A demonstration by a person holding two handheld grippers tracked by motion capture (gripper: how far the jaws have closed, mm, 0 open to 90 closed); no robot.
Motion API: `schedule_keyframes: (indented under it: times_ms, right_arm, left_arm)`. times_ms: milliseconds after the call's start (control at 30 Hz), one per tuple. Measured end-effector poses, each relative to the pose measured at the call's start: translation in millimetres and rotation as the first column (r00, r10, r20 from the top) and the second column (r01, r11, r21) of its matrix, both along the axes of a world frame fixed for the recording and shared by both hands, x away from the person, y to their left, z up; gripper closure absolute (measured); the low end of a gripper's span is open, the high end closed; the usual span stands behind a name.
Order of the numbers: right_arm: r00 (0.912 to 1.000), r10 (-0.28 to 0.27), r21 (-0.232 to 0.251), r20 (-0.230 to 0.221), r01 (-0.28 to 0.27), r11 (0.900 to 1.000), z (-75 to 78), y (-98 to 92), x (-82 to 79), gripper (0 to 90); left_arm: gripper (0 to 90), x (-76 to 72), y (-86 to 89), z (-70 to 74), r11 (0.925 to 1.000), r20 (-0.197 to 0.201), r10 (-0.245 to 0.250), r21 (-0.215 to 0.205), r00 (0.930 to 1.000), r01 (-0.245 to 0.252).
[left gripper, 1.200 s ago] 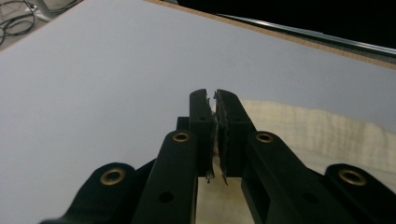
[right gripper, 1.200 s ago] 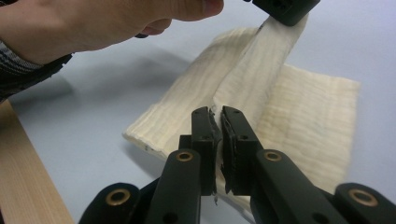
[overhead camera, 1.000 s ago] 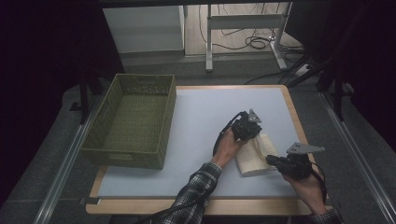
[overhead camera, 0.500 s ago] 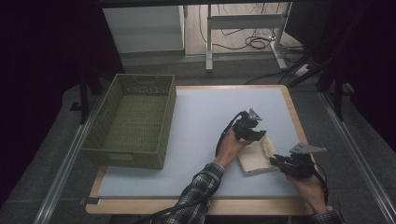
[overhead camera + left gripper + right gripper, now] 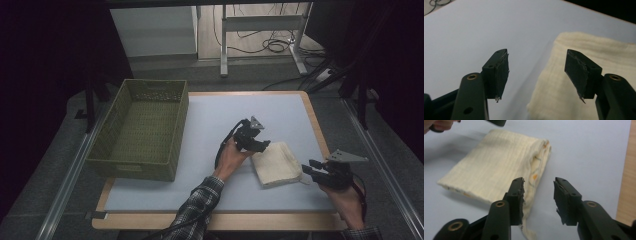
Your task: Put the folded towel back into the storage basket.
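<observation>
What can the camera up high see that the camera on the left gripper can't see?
The high view alone shows the green basket, both hands, the right gripper and the whole table. The left gripper view alone gives a close look along the left gripper, its jaws open with nothing between them, having just been opening. Both show the folded cream cloth lying on the pale blue mat.

Dim, dark-edged high view; soft, slightly blurred close-ups.
</observation>
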State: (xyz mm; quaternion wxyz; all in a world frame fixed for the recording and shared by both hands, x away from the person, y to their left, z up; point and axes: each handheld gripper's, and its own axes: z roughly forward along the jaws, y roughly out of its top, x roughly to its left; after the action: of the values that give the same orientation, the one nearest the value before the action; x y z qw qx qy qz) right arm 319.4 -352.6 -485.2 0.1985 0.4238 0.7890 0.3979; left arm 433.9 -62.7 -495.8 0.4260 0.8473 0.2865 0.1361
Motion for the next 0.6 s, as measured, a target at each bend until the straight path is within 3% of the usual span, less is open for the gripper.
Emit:
schedule_keyframes:
  times_ms: [200, 333, 500, 600]
  right_arm:
    - [1.0000, 0.009, -0.024, -0.002, -0.009, 1.000, -4.2, 16.0, 11.6, 54.6]
    - [0.9989, -0.010, -0.071, -0.046, 0.007, 0.997, -20.8, 15.2, 12.7, 51.1]
    - [0.9967, -0.020, -0.070, -0.079, 0.014, 0.997, -31.4, 9.9, 11.2, 48.4]
    - [0.9957, -0.014, -0.043, -0.092, 0.010, 0.999, -35.7, 10.8, 10.7, 48.9]
  left_arm:
    - [35.3, -1.1, 16.1, -7.0, 0.9996, -0.010, 0.024, 0.014, 0.9997, -0.023]
    - [38.0, -1.9, 24.6, -17.1, 0.9992, -0.039, 0.033, 0.022, 0.9987, -0.032]
    - [38.8, 0.1, 25.0, -30.4, 0.9986, -0.067, 0.043, 0.035, 0.9969, -0.041]
    - [39.2, 0.7, 22.4, -35.3, 0.9987, -0.081, 0.042, 0.032, 0.9958, -0.039]
